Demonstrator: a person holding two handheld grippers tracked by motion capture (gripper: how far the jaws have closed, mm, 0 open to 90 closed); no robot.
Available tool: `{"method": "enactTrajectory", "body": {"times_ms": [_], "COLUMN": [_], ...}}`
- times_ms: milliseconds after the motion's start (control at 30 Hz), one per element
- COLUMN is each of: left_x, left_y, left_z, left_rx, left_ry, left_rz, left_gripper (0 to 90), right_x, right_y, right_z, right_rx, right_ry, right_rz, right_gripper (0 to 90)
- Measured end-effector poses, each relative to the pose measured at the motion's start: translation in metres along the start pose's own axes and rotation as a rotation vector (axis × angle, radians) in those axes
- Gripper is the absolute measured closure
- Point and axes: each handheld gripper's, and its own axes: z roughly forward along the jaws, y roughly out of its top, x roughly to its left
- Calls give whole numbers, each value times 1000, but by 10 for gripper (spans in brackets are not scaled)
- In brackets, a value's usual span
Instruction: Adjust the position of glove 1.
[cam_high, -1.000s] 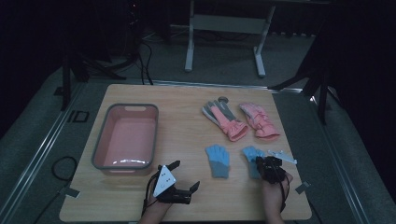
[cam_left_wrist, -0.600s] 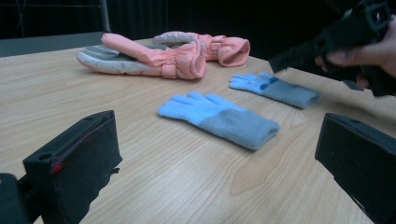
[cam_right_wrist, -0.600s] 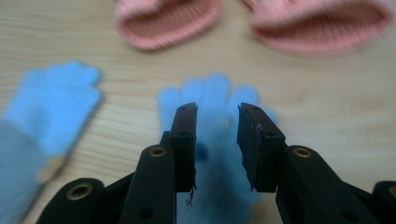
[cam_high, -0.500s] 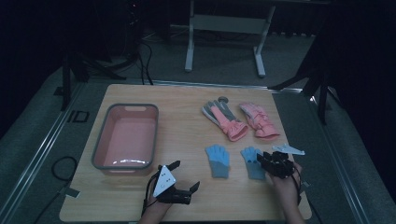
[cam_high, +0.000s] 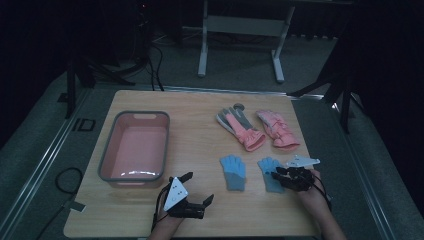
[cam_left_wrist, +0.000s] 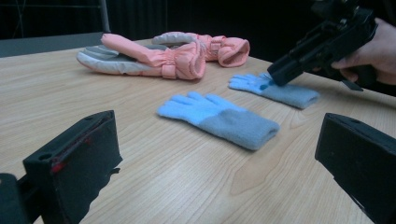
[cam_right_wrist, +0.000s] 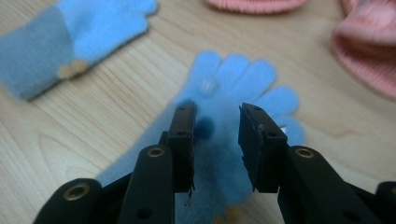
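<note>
Two small blue-and-grey knit gloves lie flat near the table's front. My right gripper (cam_high: 276, 175) (cam_left_wrist: 273, 79) hovers low over the right blue glove (cam_high: 266, 166) (cam_right_wrist: 238, 74). Its jaws have just been opening and now stand partly apart (cam_right_wrist: 217, 112), with the glove's fuzzy palm showing in the gap and no pad pressing on it. The left blue glove (cam_high: 232, 171) (cam_left_wrist: 219, 116) lies free, just ahead of my left gripper (cam_high: 198, 187) (cam_left_wrist: 217, 126), which rests wide open and empty near the front edge.
A pink basin (cam_high: 107, 150) with a grey rim stands empty at the left. Two larger pink gloves, one grey-palmed (cam_high: 240, 127) (cam_left_wrist: 144, 58) and one all pink (cam_high: 277, 130) (cam_left_wrist: 219, 46), lie at the back right. A metal stand is behind the table.
The right gripper's jaws have opened over the right blue glove, and the hand has shifted slightly to the right. The left gripper has stayed where it was.
</note>
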Motion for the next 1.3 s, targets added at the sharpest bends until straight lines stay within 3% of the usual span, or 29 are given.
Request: {"method": "enactTrajectory", "body": {"times_ms": [200,333,400,500,600,867,967,1167,1300], "left_x": [0,0,0,0,0,0,0,0,1], "left_y": [0,0,0,0,0,0,0,0,0], "left_z": [0,0,0,0,0,0,0,0,0], "left_rx": [-2,-1,0,-1,-1,-2,-1,-2,-1], "left_ry": [3,2,3,4,4,3,3,3,3], "left_rz": [-4,-2,-2,-4,-4,-4,-4,-2,-4], "left_gripper": [0,0,0,0,0,0,0,0,0], "right_x": [-2,7,10,17,22,32,37,52,62], "right_y": [-11,-14,-15,-15,-10,20,35,62,75], "right_z": [5,7,7,8,7,-18,-29,-46,-46], "right_rx": [-25,-45,-58,-60,-49,-102,-129,-169,-178], "right_ry": [24,-29,-32,-83,-121,-191,-197,-190,-166], "right_rz": [55,30,60,43,56,110,127,114,105], "right_gripper": [656,757,819,850,861,868,868,868,868]}}
